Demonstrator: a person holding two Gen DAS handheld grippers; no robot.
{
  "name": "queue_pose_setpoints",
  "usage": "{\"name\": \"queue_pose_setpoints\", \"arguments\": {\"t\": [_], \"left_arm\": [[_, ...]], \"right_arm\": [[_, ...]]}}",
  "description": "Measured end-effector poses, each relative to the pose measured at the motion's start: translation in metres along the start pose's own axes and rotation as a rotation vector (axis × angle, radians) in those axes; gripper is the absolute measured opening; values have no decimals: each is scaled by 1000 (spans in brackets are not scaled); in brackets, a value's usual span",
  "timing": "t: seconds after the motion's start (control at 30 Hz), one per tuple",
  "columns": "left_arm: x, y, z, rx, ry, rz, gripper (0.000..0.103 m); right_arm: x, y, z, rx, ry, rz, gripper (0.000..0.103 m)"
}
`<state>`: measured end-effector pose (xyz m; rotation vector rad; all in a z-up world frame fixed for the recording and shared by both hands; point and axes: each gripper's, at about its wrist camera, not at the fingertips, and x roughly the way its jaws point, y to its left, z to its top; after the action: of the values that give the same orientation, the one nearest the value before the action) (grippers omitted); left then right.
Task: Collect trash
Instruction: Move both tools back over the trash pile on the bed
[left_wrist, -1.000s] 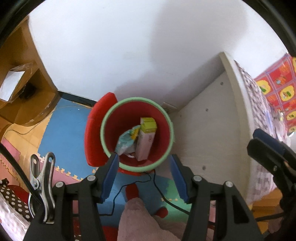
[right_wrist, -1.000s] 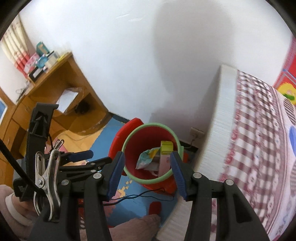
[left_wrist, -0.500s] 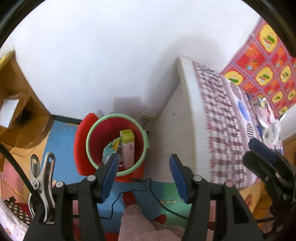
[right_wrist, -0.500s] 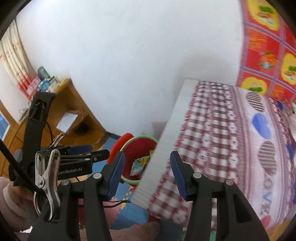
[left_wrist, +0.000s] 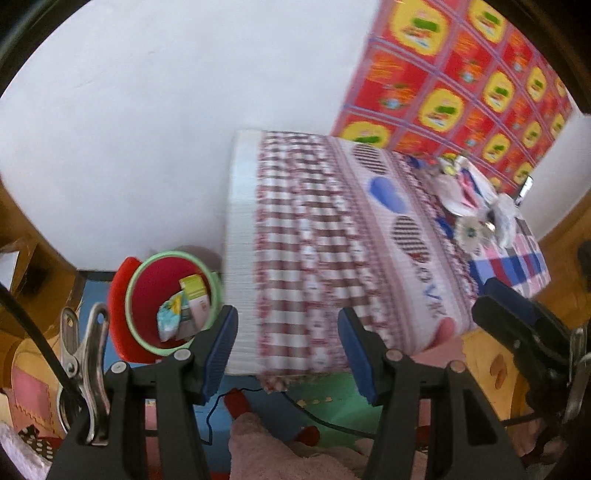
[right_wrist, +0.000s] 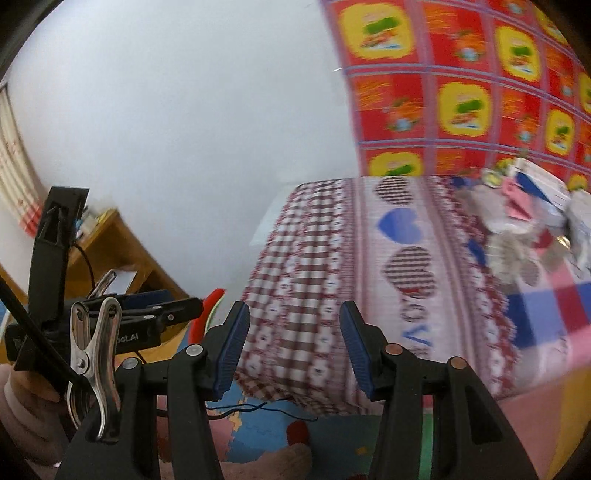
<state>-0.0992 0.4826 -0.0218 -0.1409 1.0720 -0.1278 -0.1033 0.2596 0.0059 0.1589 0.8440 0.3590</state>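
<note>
Checked bed (left_wrist: 314, 236) against a white wall (left_wrist: 147, 110) — both tongs (left_wrist: 288, 343) (right_wrist: 291, 341) apart, empty.

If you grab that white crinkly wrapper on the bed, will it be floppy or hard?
Probably floppy: the white wrapper looks crumpled and thin, so it should squash between the fingers. It likely weighs very little, lying loosely among the other scraps on the bed. It may be slippery if it is plastic, but the blur hides that.

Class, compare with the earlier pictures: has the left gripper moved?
Yes. The left gripper has swung from over the red bin toward the bed, which now lies between its open fingers.
</note>
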Motion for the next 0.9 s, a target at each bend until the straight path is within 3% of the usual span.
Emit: {"name": "queue_pose_setpoints", "arguments": {"t": [0.43, 0.9], "left_arm": [[-2, -136, 1, 158, -16, -122, 60], [51, -275, 51, 375, 8, -299, 60]], "right_arm": [[-66, -85, -3, 110, -73, -115, 52], [-92, -199, 13, 251, -92, -281, 52]]}}
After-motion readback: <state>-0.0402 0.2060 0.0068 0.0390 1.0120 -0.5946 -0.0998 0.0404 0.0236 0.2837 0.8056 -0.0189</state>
